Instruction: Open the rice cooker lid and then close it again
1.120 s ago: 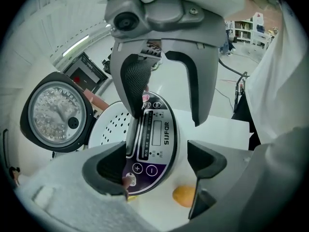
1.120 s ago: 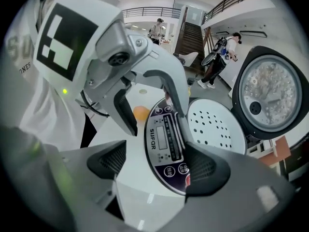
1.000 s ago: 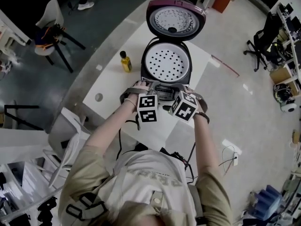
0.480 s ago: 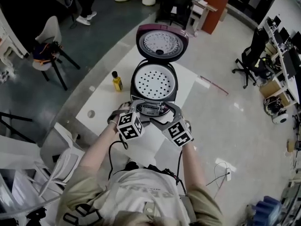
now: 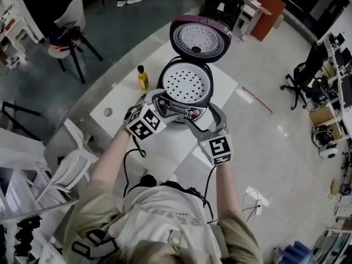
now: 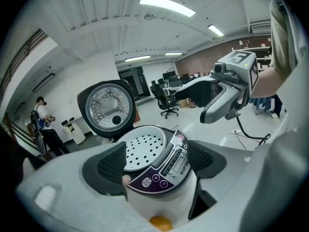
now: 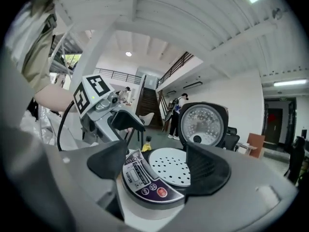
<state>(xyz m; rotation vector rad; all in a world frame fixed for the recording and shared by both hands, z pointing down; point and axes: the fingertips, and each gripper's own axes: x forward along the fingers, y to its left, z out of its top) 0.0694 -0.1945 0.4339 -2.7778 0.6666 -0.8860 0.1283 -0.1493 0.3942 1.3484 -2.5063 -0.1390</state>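
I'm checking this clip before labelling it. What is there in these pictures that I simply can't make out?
- Inside the rice cooker, below the perforated tray: the tray covers it in every view.
- Outer face of the lid: turned away from every camera.
- Label on the bottle: too small in the head view and the right gripper view.

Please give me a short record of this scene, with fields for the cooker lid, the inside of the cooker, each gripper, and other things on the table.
lid: the lid of the rice cooker stands open, swung back
inside: white perforated tray
left gripper: open, holds nothing
right gripper: open, holds nothing
table: a yellow bottle stands beside the cooker
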